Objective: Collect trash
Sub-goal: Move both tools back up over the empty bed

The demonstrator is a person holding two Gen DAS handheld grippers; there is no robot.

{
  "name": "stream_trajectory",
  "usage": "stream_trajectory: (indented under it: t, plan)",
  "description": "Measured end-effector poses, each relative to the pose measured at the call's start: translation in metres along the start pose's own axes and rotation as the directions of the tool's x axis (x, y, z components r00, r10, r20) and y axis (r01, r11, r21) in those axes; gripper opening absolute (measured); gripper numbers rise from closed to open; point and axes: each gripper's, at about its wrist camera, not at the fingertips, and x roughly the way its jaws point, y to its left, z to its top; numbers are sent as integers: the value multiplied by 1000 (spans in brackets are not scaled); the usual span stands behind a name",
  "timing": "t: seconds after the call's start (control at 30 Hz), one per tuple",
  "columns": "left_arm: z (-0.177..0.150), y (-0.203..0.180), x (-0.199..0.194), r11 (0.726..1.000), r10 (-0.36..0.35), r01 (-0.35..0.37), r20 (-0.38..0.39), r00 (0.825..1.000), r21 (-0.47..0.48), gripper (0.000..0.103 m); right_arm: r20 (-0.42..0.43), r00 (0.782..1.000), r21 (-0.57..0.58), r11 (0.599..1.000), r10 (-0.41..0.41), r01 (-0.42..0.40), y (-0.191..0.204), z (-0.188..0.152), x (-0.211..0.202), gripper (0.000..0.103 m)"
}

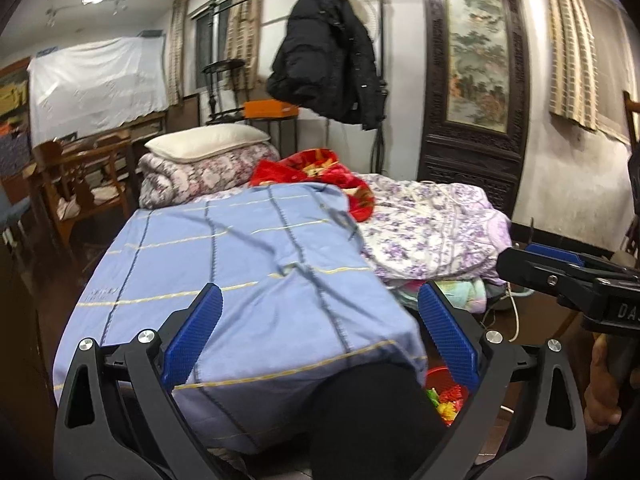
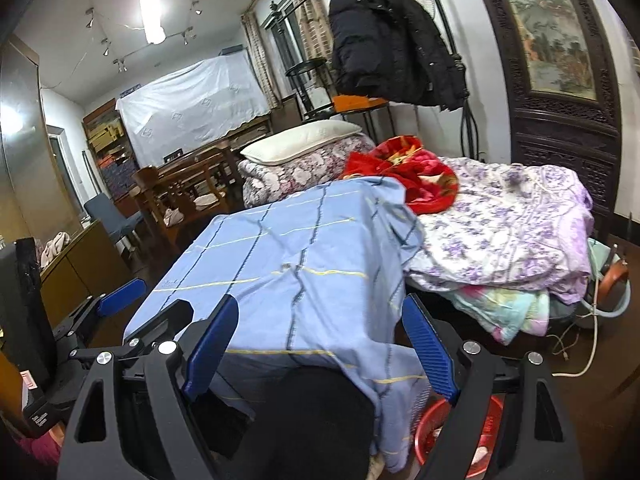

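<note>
left gripper (image 1: 320, 312) spread, empty | right gripper (image 2: 320, 332) spread, empty | no trash I can pick out; red basket (image 2: 480, 432) below bed corner | risk: fingers snag blue sheet (image 1: 240, 260)

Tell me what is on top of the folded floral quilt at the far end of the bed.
A white pillow lies on the floral quilt. What the quilt covers cannot be seen.
</note>
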Motion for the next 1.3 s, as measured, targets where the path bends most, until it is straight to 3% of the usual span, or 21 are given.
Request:
stream_trajectory:
  t: [0.23,0.4,0.6,0.8,1.0,1.1,1.17,1.2,1.3]
  plan:
    - [-5,63,21,989,114,-116,-26,993,-87,96,-48,999,2,1000,22,-22,23,-1,40,83]
    - [-9,123,46,958,243,-252,-80,967,-137,96,-72,997,21,1000,25,-23,29,2,73,84]
    - [-16,195,80,914,282,-319,-173,944,-249,96,-99,995,-8,1000,-12,11,39,13,123,87]
    - [-11,229,116,895,319,-370,-223,921,-250,96,-133,989,-73,996,-62,53,49,28,182,88]
    - [-11,256,144,871,296,-367,-247,923,-327,96,-176,980,-100,992,-91,74,55,48,244,88]
    - [-18,265,151,860,295,-380,-274,915,-341,96,-200,973,-109,989,-117,97,55,57,276,88]
    - [-21,276,153,861,202,-306,-278,939,-406,96,-223,966,-108,988,-131,109,53,62,301,88]
    - [-24,283,152,848,173,-284,-273,946,-447,96,-240,960,-106,987,-143,121,52,64,315,88]
    - [-30,295,153,819,122,-258,-283,951,-513,96,-273,951,-93,988,-143,122,49,69,340,88]
